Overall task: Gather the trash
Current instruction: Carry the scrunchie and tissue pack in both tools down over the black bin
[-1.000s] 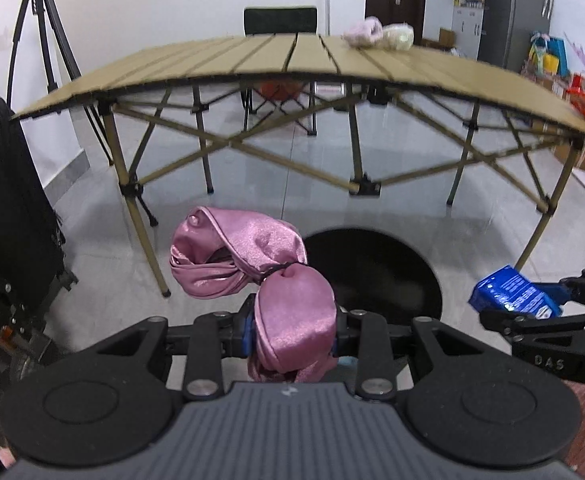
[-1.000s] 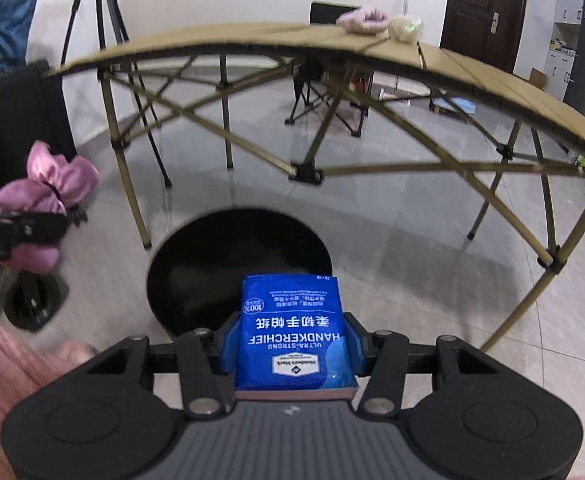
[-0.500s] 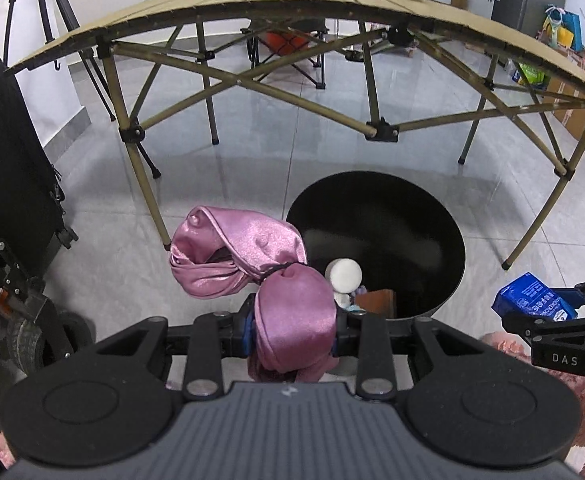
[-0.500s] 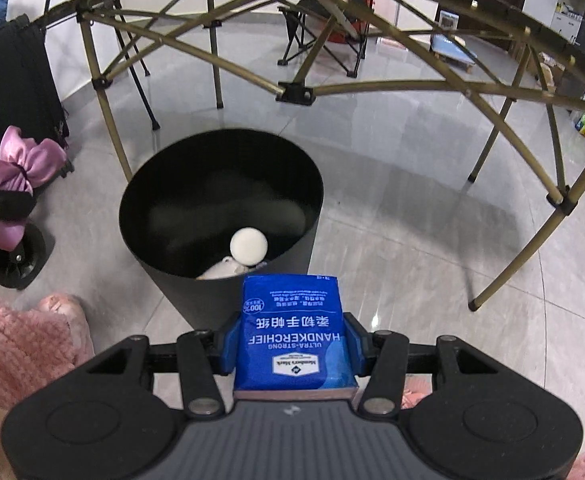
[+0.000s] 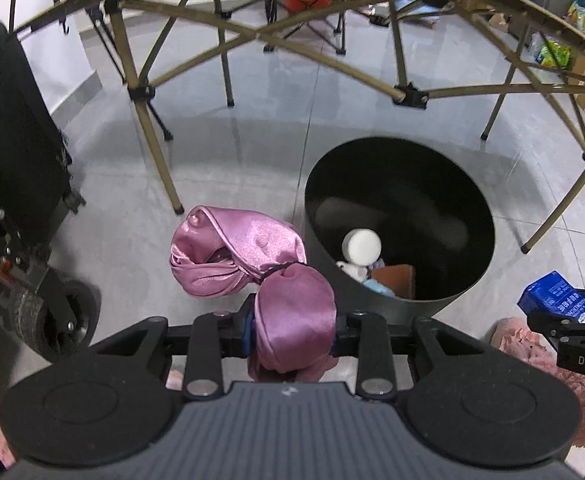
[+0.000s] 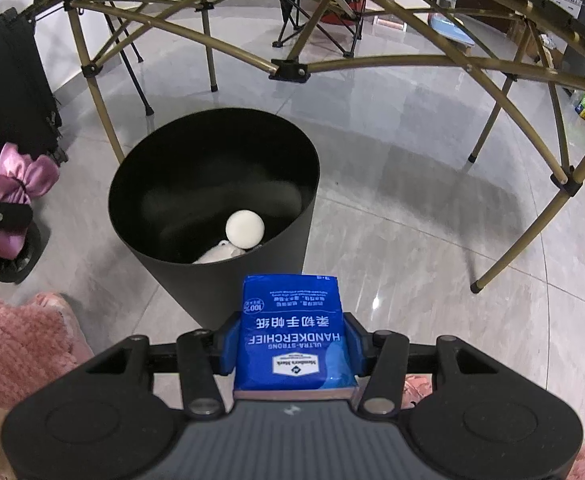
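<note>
Left gripper (image 5: 294,326) pinching soft, slippery pink satin bundle (image 5: 248,256) mid-body; right gripper (image 6: 290,354) clamping light, squashy tissue pack (image 6: 292,332) by its sides, near bin (image 6: 212,184) rim.

I see the tan metal-legged folding table (image 6: 292,68) arching across the grey tiled floor (image 6: 392,200). Left of it stands a black wheeled case (image 5: 8,152); behind it, a black folding chair (image 6: 324,4).
</note>
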### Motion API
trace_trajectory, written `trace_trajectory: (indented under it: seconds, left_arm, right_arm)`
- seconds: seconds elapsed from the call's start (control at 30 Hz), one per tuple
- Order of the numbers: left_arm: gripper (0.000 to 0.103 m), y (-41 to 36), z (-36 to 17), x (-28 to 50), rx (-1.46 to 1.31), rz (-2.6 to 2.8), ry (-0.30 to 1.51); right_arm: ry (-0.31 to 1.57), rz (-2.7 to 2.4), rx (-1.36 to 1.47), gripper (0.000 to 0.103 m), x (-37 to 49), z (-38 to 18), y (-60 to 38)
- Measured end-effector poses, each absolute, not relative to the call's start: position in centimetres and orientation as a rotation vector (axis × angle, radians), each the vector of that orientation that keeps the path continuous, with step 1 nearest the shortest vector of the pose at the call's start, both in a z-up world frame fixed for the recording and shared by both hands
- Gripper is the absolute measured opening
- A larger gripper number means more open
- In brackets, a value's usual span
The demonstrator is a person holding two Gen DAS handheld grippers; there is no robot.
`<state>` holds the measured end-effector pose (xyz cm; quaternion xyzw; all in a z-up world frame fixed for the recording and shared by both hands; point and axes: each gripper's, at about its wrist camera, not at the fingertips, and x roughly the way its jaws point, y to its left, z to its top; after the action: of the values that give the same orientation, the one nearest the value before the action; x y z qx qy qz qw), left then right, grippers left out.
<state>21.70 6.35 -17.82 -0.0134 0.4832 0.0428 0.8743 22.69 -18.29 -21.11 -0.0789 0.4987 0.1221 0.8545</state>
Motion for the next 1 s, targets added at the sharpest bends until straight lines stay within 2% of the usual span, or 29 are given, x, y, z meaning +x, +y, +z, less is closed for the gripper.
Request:
trace_trajectory:
  seconds: [0.53, 1.0]
  left_arm:
    - [0.032, 7.9, -19.4, 23.6, -0.095, 0.138, 1.104]
    - [0.032, 9.4, -19.6, 24.8, -0.130, 0.175, 1.114]
  right_arm:
    - [1.071, 0.267, -0.181, 0.050, 24.4, -20.6, -17.2]
    - [1.044, 0.360, -0.283, 0.050, 28.7, -18.8, -11.7]
